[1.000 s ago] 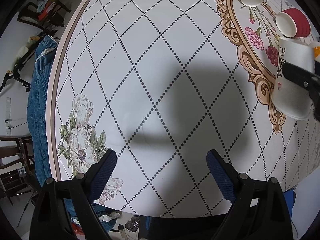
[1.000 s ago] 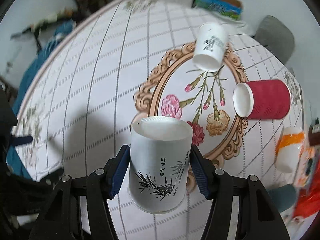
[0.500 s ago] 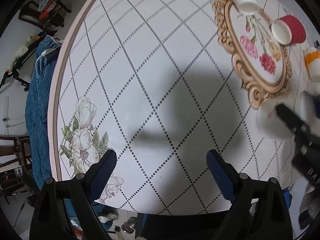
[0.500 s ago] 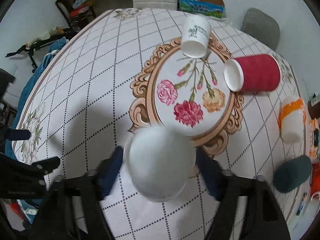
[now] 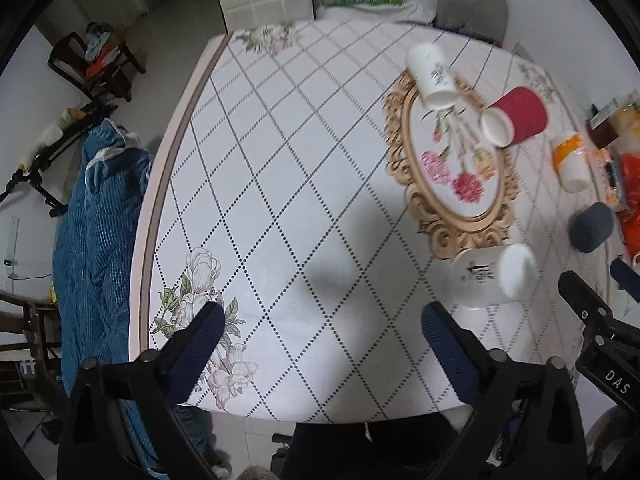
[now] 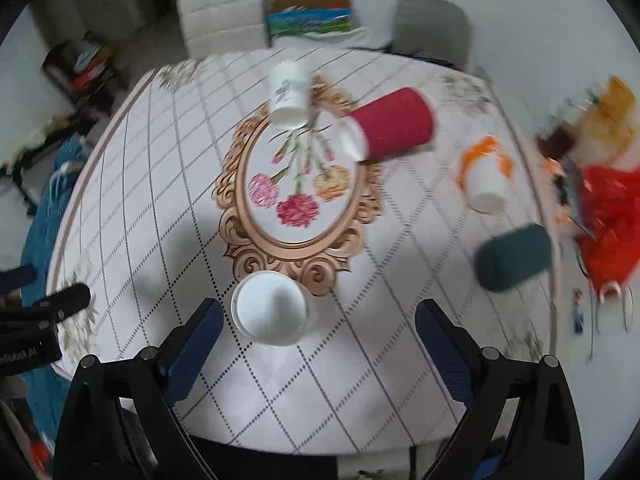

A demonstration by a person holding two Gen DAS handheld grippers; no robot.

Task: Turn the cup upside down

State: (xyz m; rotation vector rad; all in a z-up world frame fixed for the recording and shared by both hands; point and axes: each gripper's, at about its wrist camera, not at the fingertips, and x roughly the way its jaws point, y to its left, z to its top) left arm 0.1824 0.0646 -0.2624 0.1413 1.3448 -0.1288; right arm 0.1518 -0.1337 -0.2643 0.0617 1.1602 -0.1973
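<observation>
A white paper cup with black ink print (image 5: 494, 274) stands upside down on the table, just below the gold oval frame print; in the right wrist view I see its flat base (image 6: 270, 308) from above. My right gripper (image 6: 316, 338) is open and empty, raised above and behind the cup. My left gripper (image 5: 320, 344) is open and empty over the near left part of the table. The right gripper's body shows at the right edge of the left wrist view (image 5: 592, 320).
On the round table (image 5: 280, 200) lie a white printed cup (image 6: 288, 94), a red cup (image 6: 390, 128), an orange-and-white cup (image 6: 486, 174) and a dark teal cup (image 6: 514, 258), all on their sides. Red clutter (image 6: 608, 208) sits at the right edge. Chairs stand behind the table.
My right gripper turned the white cup over, set it mouth down on the table, opened and pulled back. The left gripper rose and tilted, showing more of the table.
</observation>
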